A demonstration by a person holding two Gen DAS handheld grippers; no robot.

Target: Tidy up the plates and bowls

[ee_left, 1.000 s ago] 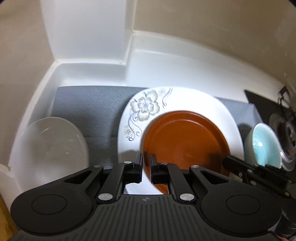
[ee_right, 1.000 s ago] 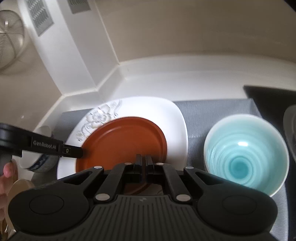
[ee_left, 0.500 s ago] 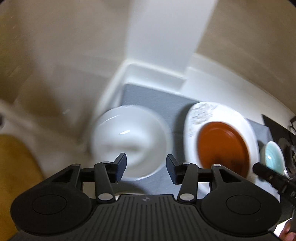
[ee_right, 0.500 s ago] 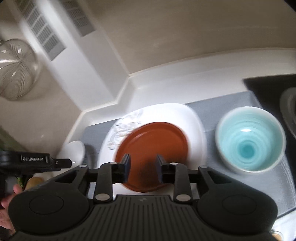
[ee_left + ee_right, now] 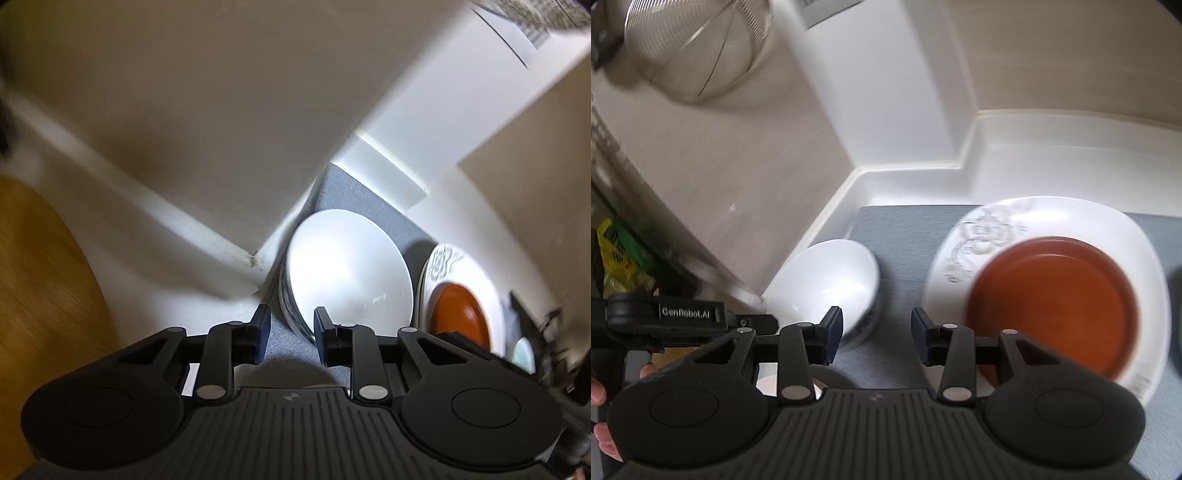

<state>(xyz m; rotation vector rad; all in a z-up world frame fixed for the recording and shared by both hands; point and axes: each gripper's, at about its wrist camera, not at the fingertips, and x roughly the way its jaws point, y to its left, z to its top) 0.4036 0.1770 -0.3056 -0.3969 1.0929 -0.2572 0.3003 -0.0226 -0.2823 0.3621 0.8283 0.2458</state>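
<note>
Left gripper rolled sideways, jaws parted and empty; right gripper level, jaws spread, empty.

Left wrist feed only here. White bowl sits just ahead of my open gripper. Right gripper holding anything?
Observer: No. The right gripper is open and empty, over the grey mat, between the white bowl and the white plate.
Operator: Anything up the wall that I can't see?
Observer: A wire mesh strainer shows high up at the left, against the wall.
Operator: Clutter left of the bowl?
Observer: A yellow-green packet sits at the far left edge. I cannot tell what it is.
</note>
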